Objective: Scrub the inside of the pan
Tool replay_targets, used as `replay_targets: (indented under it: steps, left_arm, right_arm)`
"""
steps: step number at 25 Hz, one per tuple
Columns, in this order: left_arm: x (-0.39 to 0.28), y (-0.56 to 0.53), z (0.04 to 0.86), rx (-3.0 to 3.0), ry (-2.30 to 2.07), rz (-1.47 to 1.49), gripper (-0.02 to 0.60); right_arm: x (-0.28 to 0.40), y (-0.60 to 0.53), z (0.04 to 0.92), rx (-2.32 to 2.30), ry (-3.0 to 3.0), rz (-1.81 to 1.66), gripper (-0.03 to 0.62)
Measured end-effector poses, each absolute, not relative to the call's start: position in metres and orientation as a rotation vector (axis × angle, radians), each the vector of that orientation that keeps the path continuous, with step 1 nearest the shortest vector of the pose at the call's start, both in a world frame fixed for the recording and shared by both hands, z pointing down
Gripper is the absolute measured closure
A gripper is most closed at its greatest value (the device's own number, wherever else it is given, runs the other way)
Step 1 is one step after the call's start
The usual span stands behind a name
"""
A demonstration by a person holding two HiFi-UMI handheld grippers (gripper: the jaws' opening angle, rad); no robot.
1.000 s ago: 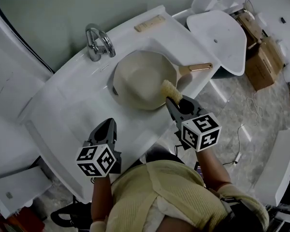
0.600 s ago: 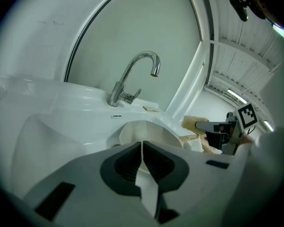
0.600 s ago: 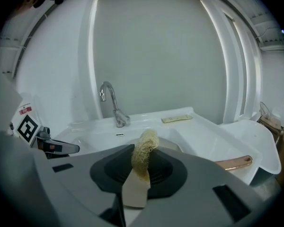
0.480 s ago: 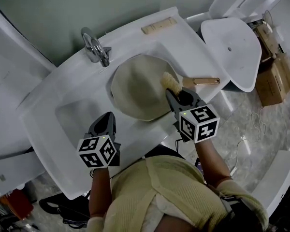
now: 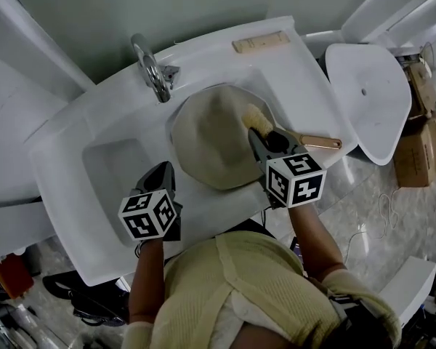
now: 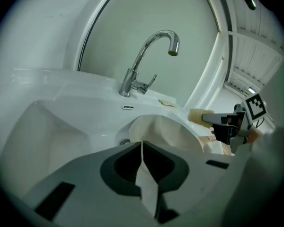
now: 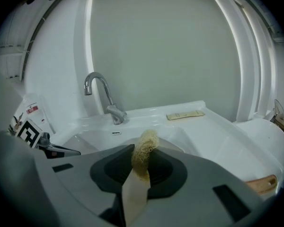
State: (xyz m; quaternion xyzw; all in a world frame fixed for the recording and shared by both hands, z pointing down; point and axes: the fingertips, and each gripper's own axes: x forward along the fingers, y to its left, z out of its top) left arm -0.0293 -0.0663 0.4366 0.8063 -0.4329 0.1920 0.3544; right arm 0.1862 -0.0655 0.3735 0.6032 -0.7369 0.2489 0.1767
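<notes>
Two small shifts within the last second; with the right gripper point(image 5: 257, 131), clamped on a scrubber point(image 5: 256, 115), carried off the rim near the handle point(image 5: 321, 142) and in over the right-hand slope of the pan point(image 5: 207, 140); with the left gripper point(image 5: 163, 169), closed on nothing, kept back at the front lip of the sink point(image 5: 112, 162), just left of the pan and apart from it. Probably means scrubbing about to start or barely started; cannot tell whether touching the coating yet.

Along the right gripper's own jaws: a straw-coloured tuft of scrubber point(image 7: 144, 150) poking out ahead, pinched at its lower end. Pan resting in the basin directly ahead of that gripper; handle out to its right, over the sink edge. No hold on the pan at all, so likely to slide or rock under a hard stroke; worth steadying with the idle left gripper.

Beyond both grippers: a chrome tap point(image 5: 154, 75) on smooth white counter; a flat tan bar point(image 5: 260, 42) further right. Off to the right gripper's right: a white oval lid point(image 5: 370, 97); cardboard boxes point(image 5: 416, 147); pale tiled floor point(image 5: 374, 213).
</notes>
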Motion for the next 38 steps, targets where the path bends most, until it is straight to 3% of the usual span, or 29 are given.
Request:
replay_targets:
  steps: [17,25,38]
  left_arm:
    - [-0.02,-0.078,0.464,1.965,-1.184,0.474,0.517]
    - [-0.016,-0.084,0.476,1.931,-1.173,0.473,0.457]
    - [-0.01,-0.085,0.492,1.888,-1.144,0.5,0.454]
  right_arm:
    - [0.163,-0.126,0.423,1.526,-2.072,0.714,0.511]
    - [0.163,-0.144,0.451,1.486,-2.007,0.674,0.511]
    - [0.172,-0.168,0.492,1.471,-1.866,0.59,0.511]
